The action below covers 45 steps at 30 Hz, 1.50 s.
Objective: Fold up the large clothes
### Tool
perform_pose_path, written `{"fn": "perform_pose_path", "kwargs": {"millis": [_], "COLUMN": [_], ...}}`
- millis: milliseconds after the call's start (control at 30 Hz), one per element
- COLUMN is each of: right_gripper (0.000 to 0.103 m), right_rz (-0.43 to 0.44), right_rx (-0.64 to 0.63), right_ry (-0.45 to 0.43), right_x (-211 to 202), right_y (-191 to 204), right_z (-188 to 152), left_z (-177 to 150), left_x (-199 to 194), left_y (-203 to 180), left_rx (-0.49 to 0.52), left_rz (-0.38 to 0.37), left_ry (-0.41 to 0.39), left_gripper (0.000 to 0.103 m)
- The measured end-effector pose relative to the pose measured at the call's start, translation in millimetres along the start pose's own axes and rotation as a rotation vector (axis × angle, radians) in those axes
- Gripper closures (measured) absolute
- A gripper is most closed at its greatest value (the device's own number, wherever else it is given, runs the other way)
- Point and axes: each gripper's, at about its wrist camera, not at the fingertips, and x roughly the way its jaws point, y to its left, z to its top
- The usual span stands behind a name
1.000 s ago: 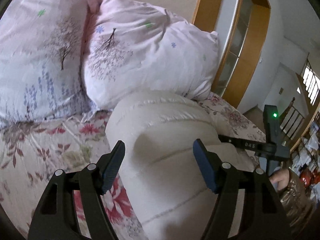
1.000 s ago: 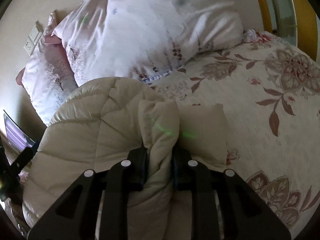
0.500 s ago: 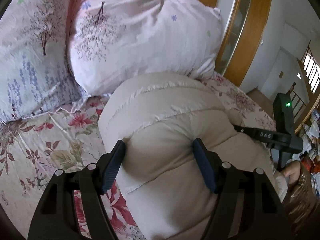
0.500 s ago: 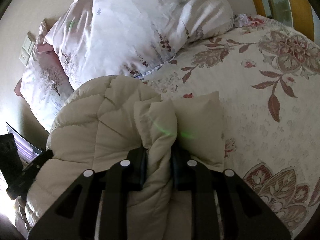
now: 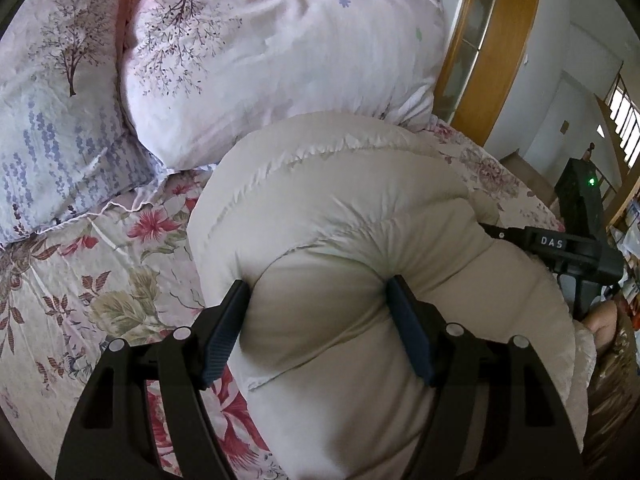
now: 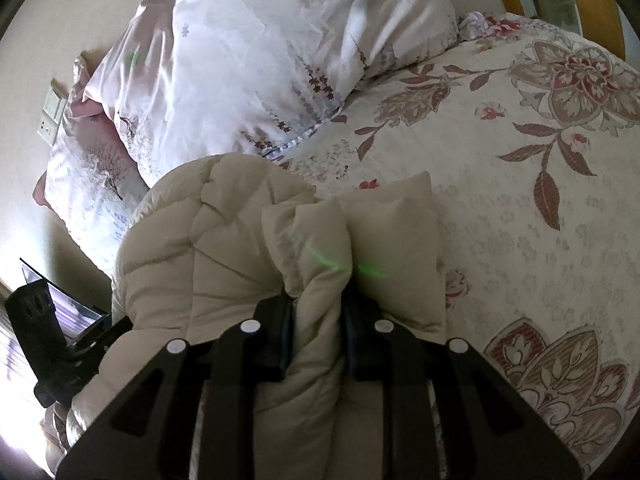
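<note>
A cream puffy quilted jacket (image 5: pixel 344 216) lies bunched on the flowered bed, close to the pillows. My left gripper (image 5: pixel 320 304) stands wide, its blue-padded fingers (image 5: pixel 404 312) pressed into a bulge of the jacket that fills the gap between them. My right gripper (image 6: pixel 316 320) is shut on a thick fold of the jacket (image 6: pixel 312 248), with a flat padded flap sticking out to the right. The right gripper's body (image 5: pixel 576 248) shows at the jacket's far side in the left wrist view. The left gripper's body (image 6: pixel 44 344) shows at the lower left in the right wrist view.
Two pale floral pillows (image 5: pixel 256 52) lean against the wall just behind the jacket. The flowered bedspread (image 6: pixel 520 184) stretches to the right. A wooden door frame (image 5: pixel 492 52) stands past the bed. A wall switch (image 6: pixel 52 114) is at the left.
My left gripper has pushed forward and down into the jacket, so the padding now bulges between its fingers. The right gripper keeps its hold and has shifted slightly toward the pillows.
</note>
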Motion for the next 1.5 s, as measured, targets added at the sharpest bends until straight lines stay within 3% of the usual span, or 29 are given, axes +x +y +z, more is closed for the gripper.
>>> {"fn": "perform_pose_path", "kwargs": {"millis": [300,400,500,667,733,767,800,833,933,1100,1267,1400,1500], "right_gripper": [0.081,0.061,0.045,0.042,0.047,0.057,0.078,0.081,0.084,0.083,0.083,0.083,0.083], "right_rz": [0.009,-0.034,0.007,0.105,0.112,0.101,0.088,0.086,0.067,0.055,0.026,0.014,0.02], "right_rx": [0.04,0.026,0.053,0.025,-0.006,-0.023,-0.043,-0.045,-0.029,0.003,0.02,0.059,0.082], "right_ry": [0.006,-0.013,-0.035,-0.025,0.0,0.012,0.024,0.022,-0.004,0.003,-0.007,-0.009,-0.012], "right_x": [-2.3,-20.4,-43.0,-69.5,-67.6,-64.7,-60.0,-58.6,-59.8,-55.8,-53.4,-51.2,-48.4], "right_y": [-6.7,-2.7,-8.2,-5.4,1.7,5.0,8.4,9.1,7.4,0.4,-2.0,-9.9,-14.9], "right_z": [0.0,-1.6,-9.7,-31.7,-40.0,-44.0,-48.7,-51.2,-53.9,-57.7,-64.3,-71.9,-76.9], "left_z": [-2.0,-2.8,-3.0,-2.4,-2.5,-2.7,-3.5,-4.1,-6.9,-21.7,-39.0,-45.6,-52.7], "left_x": [7.8,8.3,8.6,9.5,9.8,9.6,7.9,4.3,-17.9,-63.9,-59.4,-42.0,-28.9], "left_y": [-4.0,-4.9,-5.1,-4.5,-4.3,-4.2,-4.6,-5.2,-10.6,-34.6,-60.0,-54.3,-58.9], "left_rx": [0.019,0.022,0.021,0.019,0.016,0.014,0.01,0.009,0.018,0.089,0.189,0.177,0.228], "left_rz": [0.015,0.018,0.02,0.019,0.022,0.024,0.025,0.026,0.019,-0.065,-0.032,-0.02,0.031], "left_ry": [0.021,0.03,0.034,0.034,0.034,0.032,0.025,0.014,-0.036,-0.11,-0.052,-0.008,0.007], "left_gripper": [0.029,0.028,0.028,0.027,0.027,0.027,0.027,0.027,0.031,0.031,0.03,0.03,0.029]}}
